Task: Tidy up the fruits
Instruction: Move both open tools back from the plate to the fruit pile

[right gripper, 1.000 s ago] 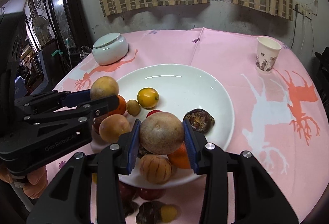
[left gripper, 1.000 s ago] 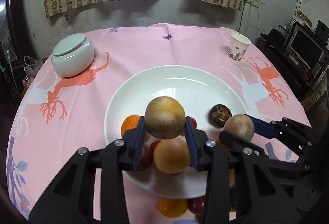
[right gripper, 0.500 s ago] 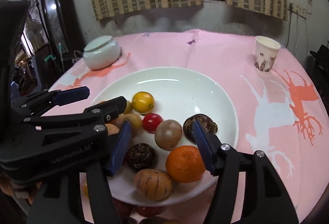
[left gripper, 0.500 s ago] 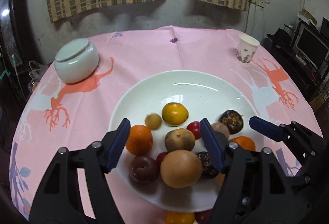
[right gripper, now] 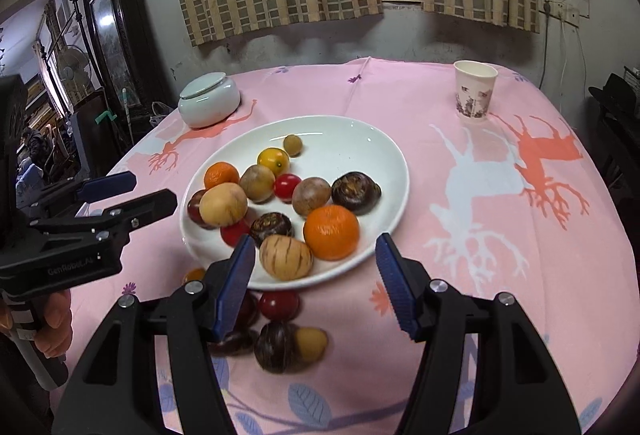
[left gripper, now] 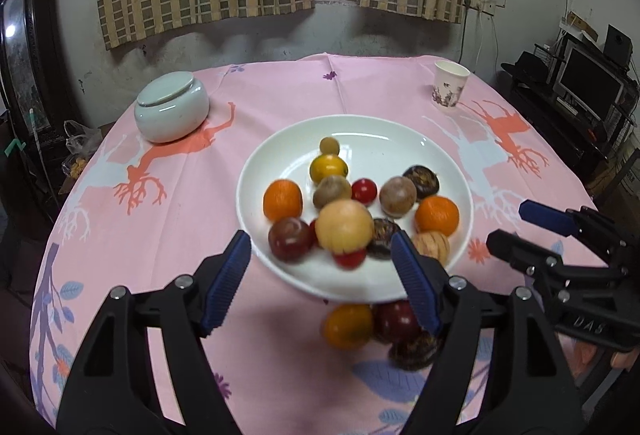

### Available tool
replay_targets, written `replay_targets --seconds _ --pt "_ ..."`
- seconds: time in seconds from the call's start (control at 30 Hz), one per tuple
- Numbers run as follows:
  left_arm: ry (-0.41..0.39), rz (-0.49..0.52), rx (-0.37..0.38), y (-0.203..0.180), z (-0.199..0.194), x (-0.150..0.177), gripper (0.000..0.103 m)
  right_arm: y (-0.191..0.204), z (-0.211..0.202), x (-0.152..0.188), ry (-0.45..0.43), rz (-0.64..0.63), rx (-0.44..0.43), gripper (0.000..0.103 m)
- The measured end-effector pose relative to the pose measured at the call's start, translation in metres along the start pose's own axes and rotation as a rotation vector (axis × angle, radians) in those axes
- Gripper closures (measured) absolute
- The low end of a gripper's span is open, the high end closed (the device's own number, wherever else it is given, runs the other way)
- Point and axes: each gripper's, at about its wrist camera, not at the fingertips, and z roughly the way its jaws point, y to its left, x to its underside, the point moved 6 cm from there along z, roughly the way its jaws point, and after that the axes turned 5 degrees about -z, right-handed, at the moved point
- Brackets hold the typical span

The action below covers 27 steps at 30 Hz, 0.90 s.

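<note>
A white plate on the pink tablecloth holds several fruits: oranges, a yellow fruit, brown round fruits, a tan fruit and dark ones. More fruits lie on the cloth in front of the plate: a yellow-orange one, a red one and dark ones. My left gripper is open and empty, just short of the plate's near rim. My right gripper is open and empty, at the same rim.
A pale lidded jar stands at the back left. A paper cup stands at the back right. Each gripper shows in the other's view: right, left. Furniture and a monitor flank the table.
Both grippers held a brown round fruit over the plate a second ago. Both have opened, left the fruits on the plate, and pulled back toward the near rim.
</note>
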Motion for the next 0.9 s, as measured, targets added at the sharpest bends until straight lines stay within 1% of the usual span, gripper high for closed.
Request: replay_targets --seconds 0.1,0.23,0.47,0.67,0.77,0.9 --pt "0.000 0.014 -0.002 -0.002 -0.010 0.015 0.028 0.002 -0.007 0.010 0.004 0.007 -0.002 0.040" --pt "0.011 0.010 0.005 -0.004 -0.016 0.034 0.027 0.007 -0.013 0.027 0.018 -0.006 -0.003 0.040" --pt "0.067 0.013 0.000 -0.001 -0.013 0.066 0.027 0.015 -0.013 0.054 0.067 -0.051 0.003 0.040" --pt "0.096 0.020 0.017 -0.007 -0.013 0.081 0.027 0.008 -0.013 0.060 0.066 -0.023 -0.016 0.040" --pt "0.106 0.042 0.004 -0.014 -0.010 0.086 0.027 0.002 -0.010 0.063 0.075 0.008 -0.032 0.040" --pt "0.116 0.056 0.016 -0.026 -0.005 0.090 0.027 -0.001 -0.010 0.065 0.075 0.020 -0.046 0.040"
